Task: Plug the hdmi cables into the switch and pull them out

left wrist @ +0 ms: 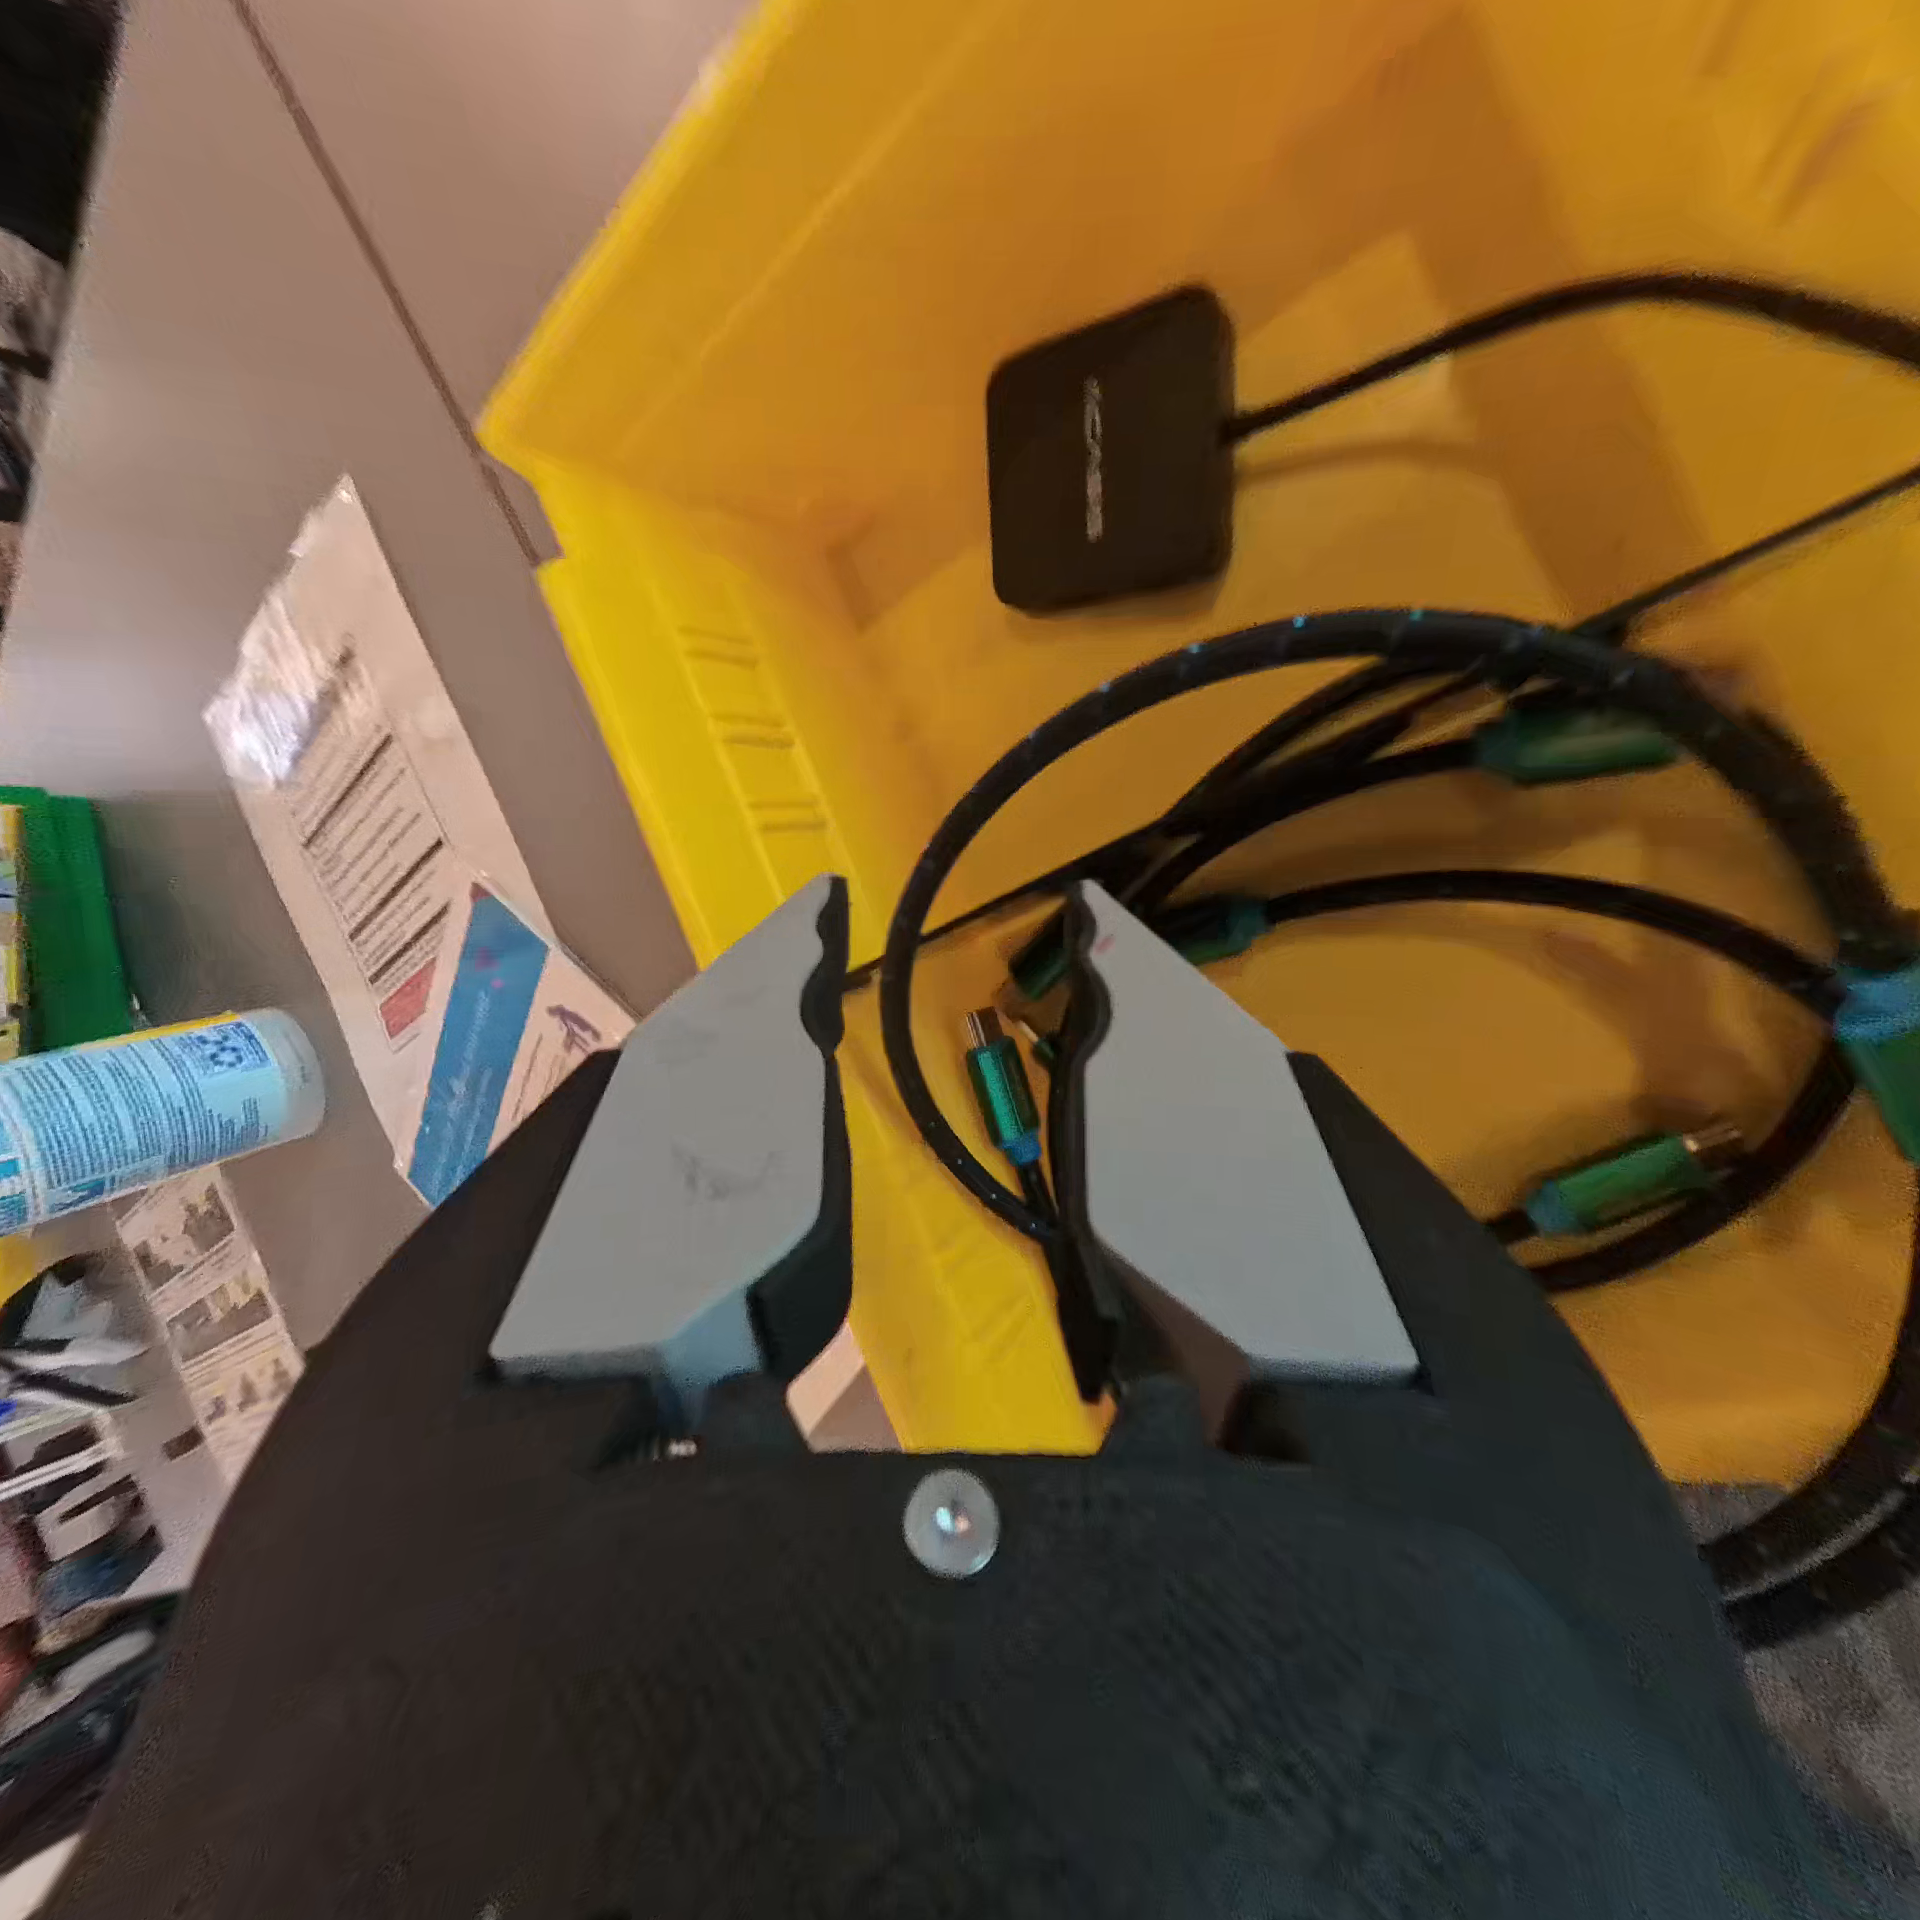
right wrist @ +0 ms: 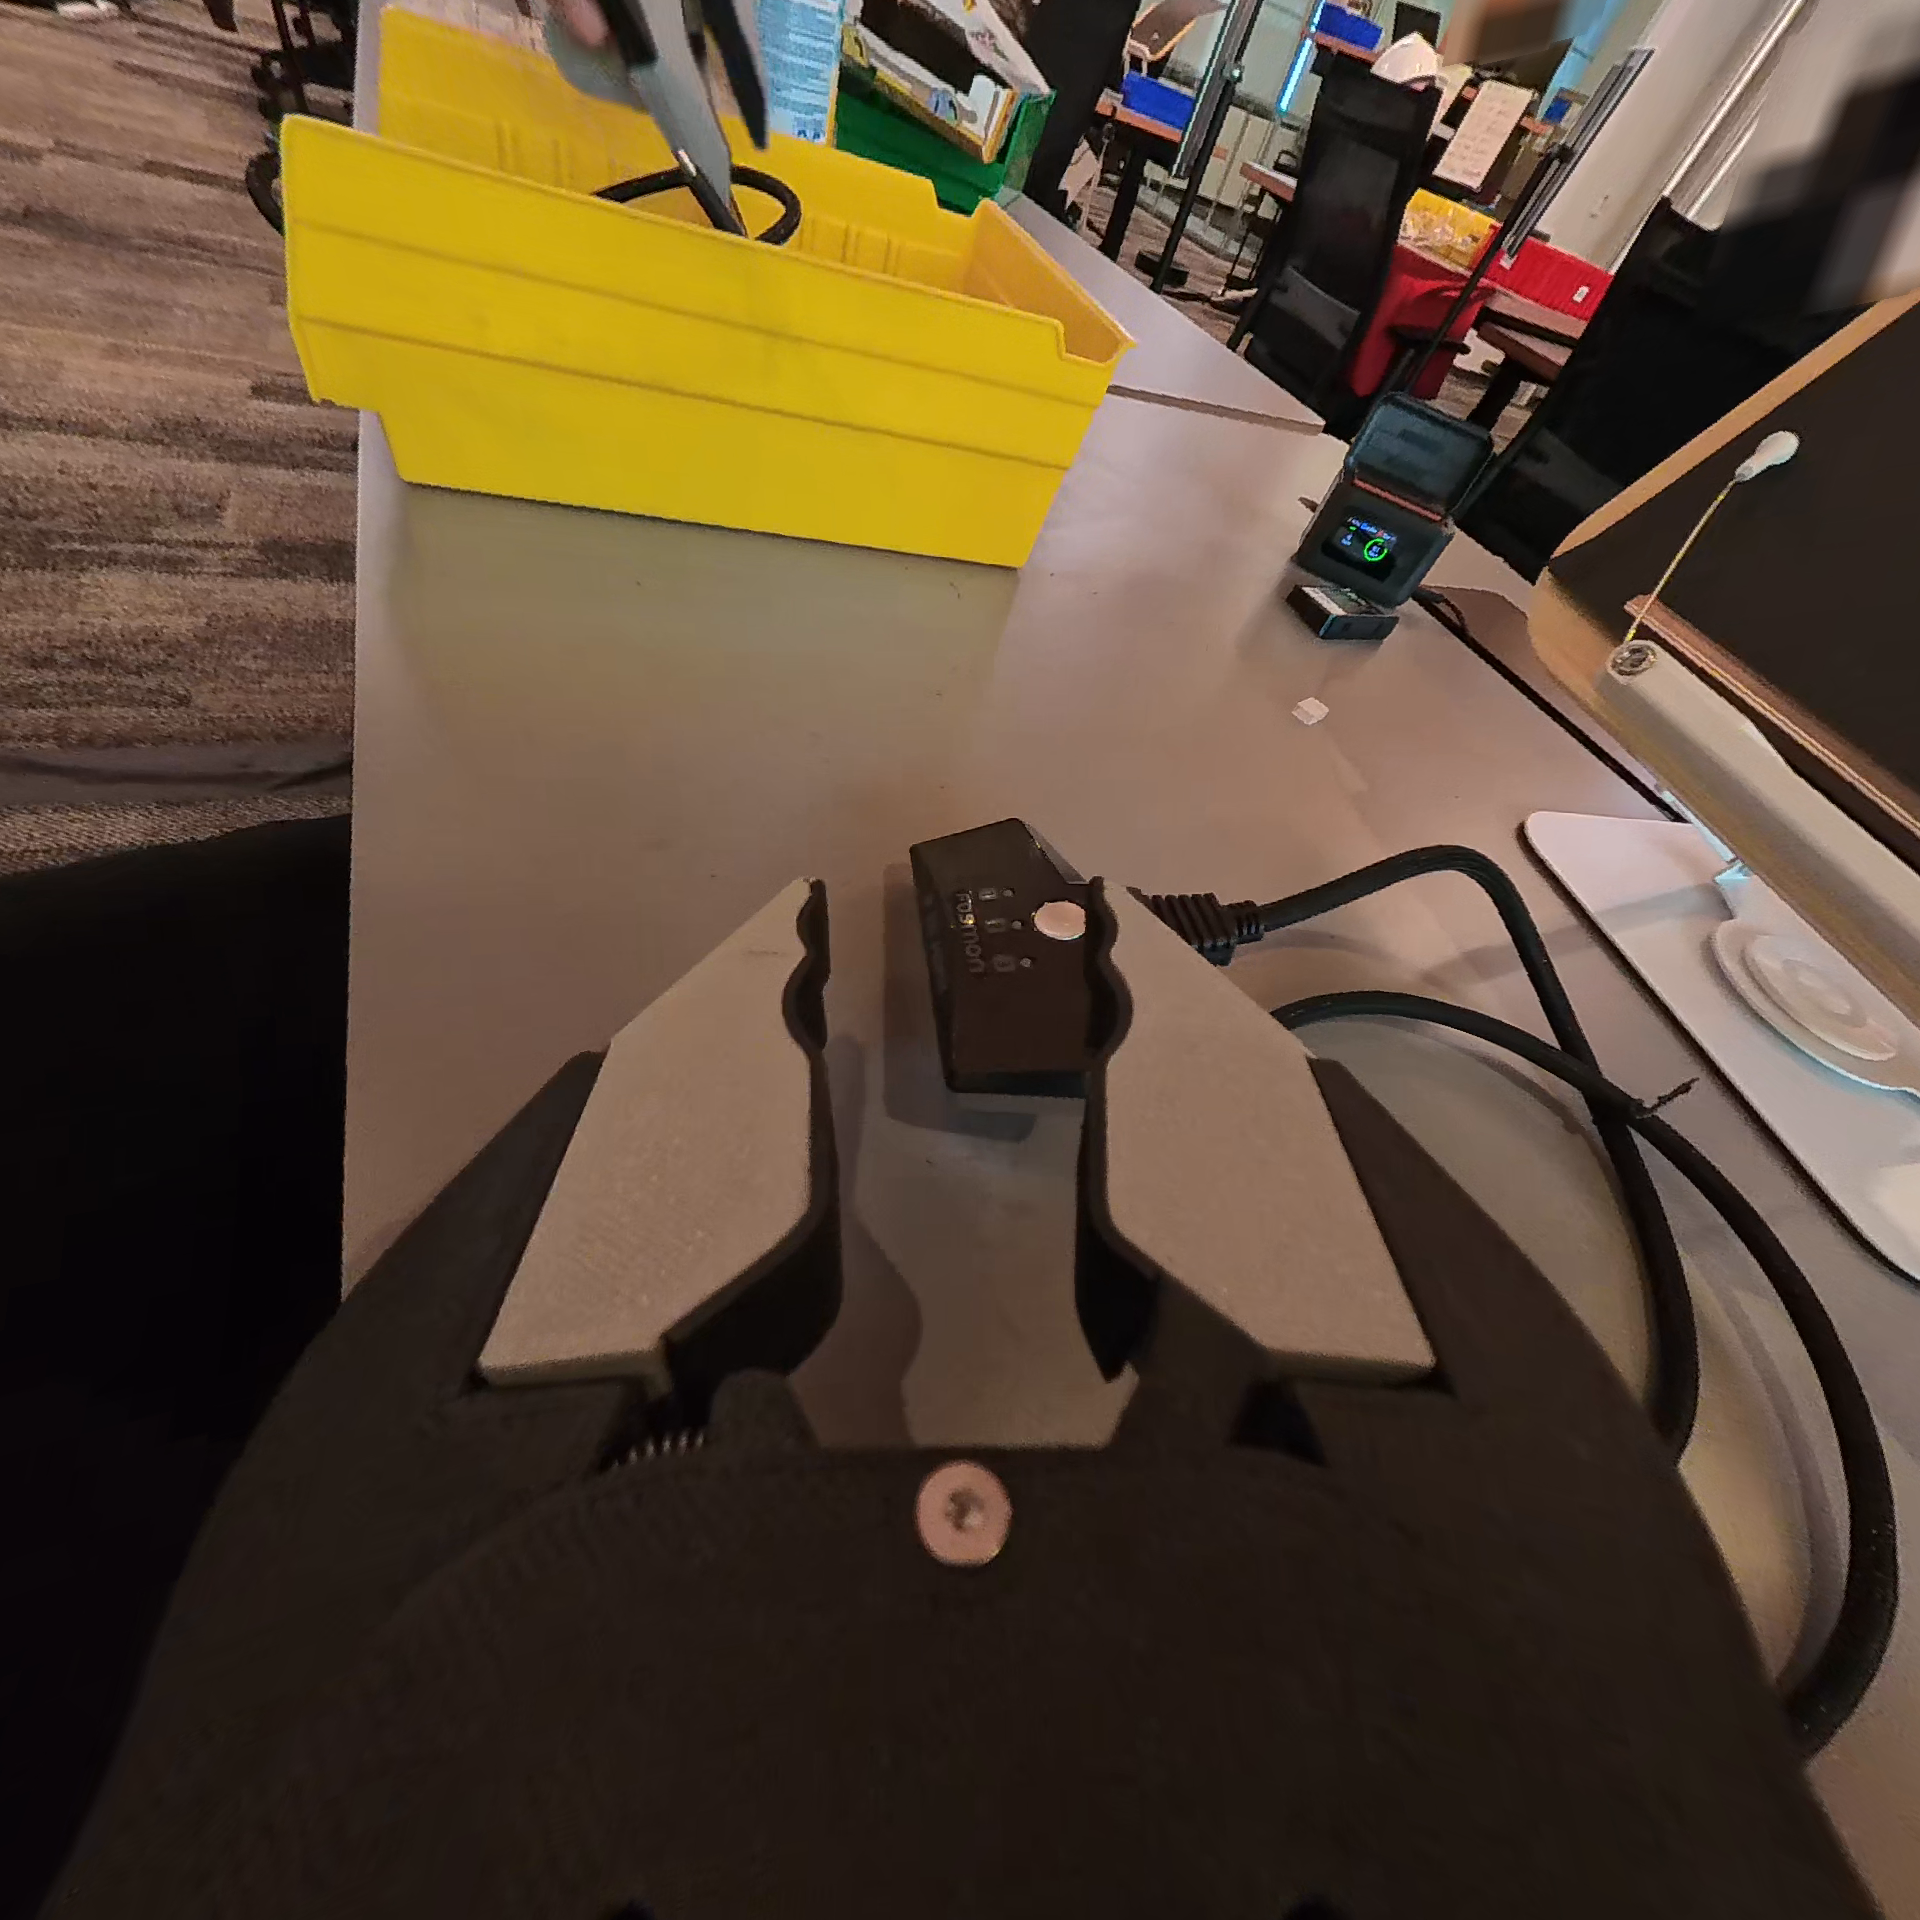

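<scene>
Left gripper (left wrist: 956, 925): fingers spread apart with nothing clamped, poised over the near wall of the yellow bin (left wrist: 727, 343); a loop of braided cable (left wrist: 914, 935) runs through the gap between the fingers.
HDMI cables: a tangle of black braided leads with green plugs on the bin floor; one green plug (left wrist: 1000, 1091) lies just inside the gripper's right finger, another plug (left wrist: 1621, 1179) farther right.
Black square box (left wrist: 1112, 447): flat on the bin floor ahead of the left gripper, its own lead trailing to the right.
Beside the bin: a plastic-sleeved sheet (left wrist: 384, 831) and a white-and-blue bottle (left wrist: 145, 1112) to the left gripper's left, on the grey table (left wrist: 312, 343).
Right gripper (right wrist: 956, 914): fingers parted, low over the table, not pinching anything.
Switch (right wrist: 987, 956): small black box on the table, between the right gripper's fingertips, close against the right finger, clear of the left one.
Switch lead (right wrist: 1382, 883): leaves the switch's right side and curls back along the gripper's right.
In the way: nothing but bare tabletop between the right gripper and the bin far ahead.
Far right: a small device with a lit screen (right wrist: 1371, 520) and a white monitor base (right wrist: 1766, 997).
</scene>
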